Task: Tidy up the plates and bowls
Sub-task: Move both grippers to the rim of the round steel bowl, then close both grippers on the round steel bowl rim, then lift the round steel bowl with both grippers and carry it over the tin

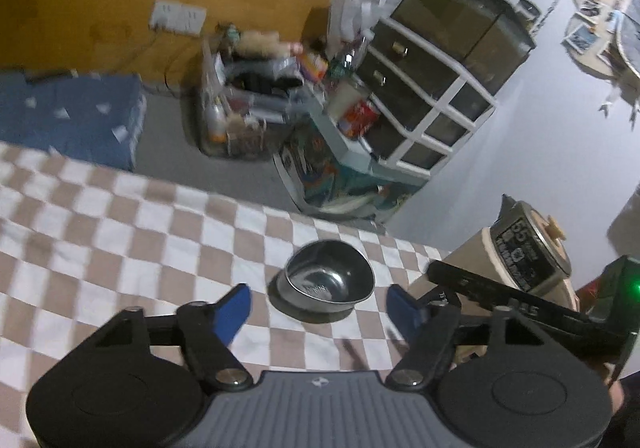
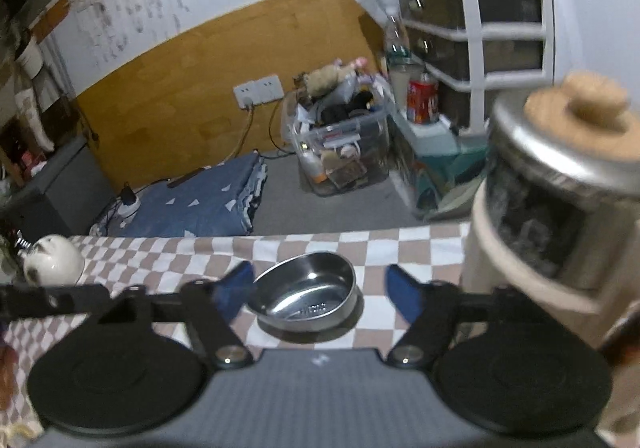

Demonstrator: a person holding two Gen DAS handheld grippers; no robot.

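Left gripper (image 1: pixel 318 308): jaws partly open, nothing held, blue pads clear of the steel bowl (image 1: pixel 330 280), which sits just ahead, between the fingertips' lines. Right gripper (image 2: pixel 320 290): also partly open, empty, its left pad (image 2: pixel 234 288) right at the bowl's (image 2: pixel 308 296) rim, contact unclear. Bowl is small, shiny, round, upright, empty, stamped text inside. It rests on the checkered cloth (image 1: pixel 120 216) near the far edge. Both grippers tilt downward. Lidded jar (image 2: pixel 560 208) stands at right.
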